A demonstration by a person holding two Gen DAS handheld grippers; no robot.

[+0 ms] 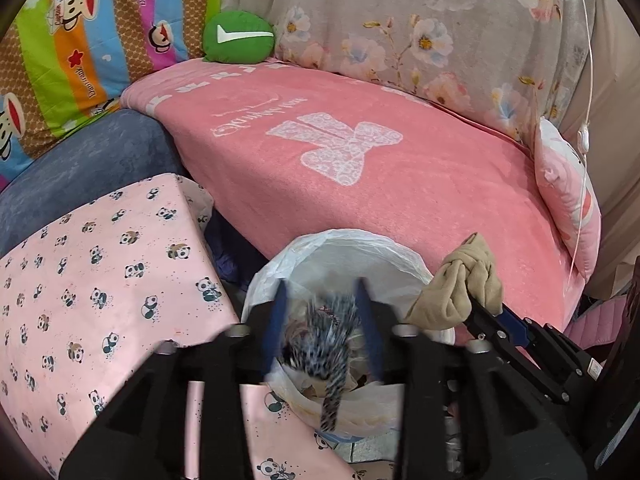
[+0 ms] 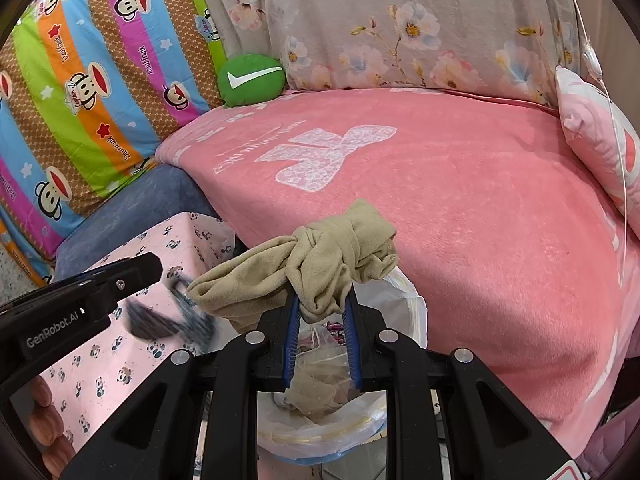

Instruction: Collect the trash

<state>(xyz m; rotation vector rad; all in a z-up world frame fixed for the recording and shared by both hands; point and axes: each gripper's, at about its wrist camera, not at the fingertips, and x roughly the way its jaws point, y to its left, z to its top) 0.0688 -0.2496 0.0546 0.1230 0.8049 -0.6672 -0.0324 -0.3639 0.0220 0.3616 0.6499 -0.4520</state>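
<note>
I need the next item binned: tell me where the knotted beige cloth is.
The knotted beige cloth is pinched in the right claw, just above the white-lined trash bin.

Both wrist views, shared bin [image 1: 404, 250]

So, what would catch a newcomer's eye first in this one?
The knotted beige cloth, pinched in the right hand-held gripper above the white-lined bin, with the big pink blanket behind. Next, the blurred black-and-white patterned rag between the open jaws of the left hand-held gripper, apparently dropping into that bin.
</note>
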